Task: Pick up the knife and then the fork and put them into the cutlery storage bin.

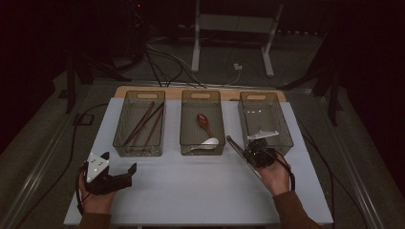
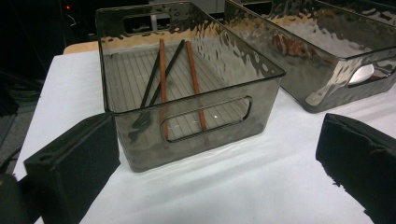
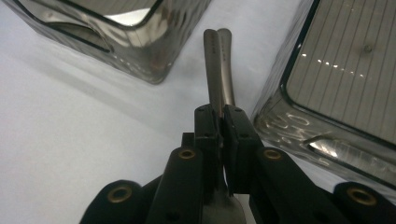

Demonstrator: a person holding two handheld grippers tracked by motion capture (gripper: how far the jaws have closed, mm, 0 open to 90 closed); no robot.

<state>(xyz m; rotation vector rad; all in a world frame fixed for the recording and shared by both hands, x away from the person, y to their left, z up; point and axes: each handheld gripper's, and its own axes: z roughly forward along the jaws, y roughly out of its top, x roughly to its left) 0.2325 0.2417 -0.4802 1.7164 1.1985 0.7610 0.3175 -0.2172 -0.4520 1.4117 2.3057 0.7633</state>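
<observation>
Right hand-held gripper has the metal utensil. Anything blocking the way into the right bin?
Nothing visible. The right hand-held gripper is shut on the metal utensil beside the right bin, whose near wall it has to clear; the bin's floor looks bare.

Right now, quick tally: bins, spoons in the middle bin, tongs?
Bins: 3 (left bin, middle bin, right bin)
Spoons: 2 (brown spoon, white spoon)
Tongs: 2 (left tongs, right tongs)
Total: 7

White table [image 1: 191, 191] — three smoky clear bins [image 1: 139, 123] side by side on it.
</observation>
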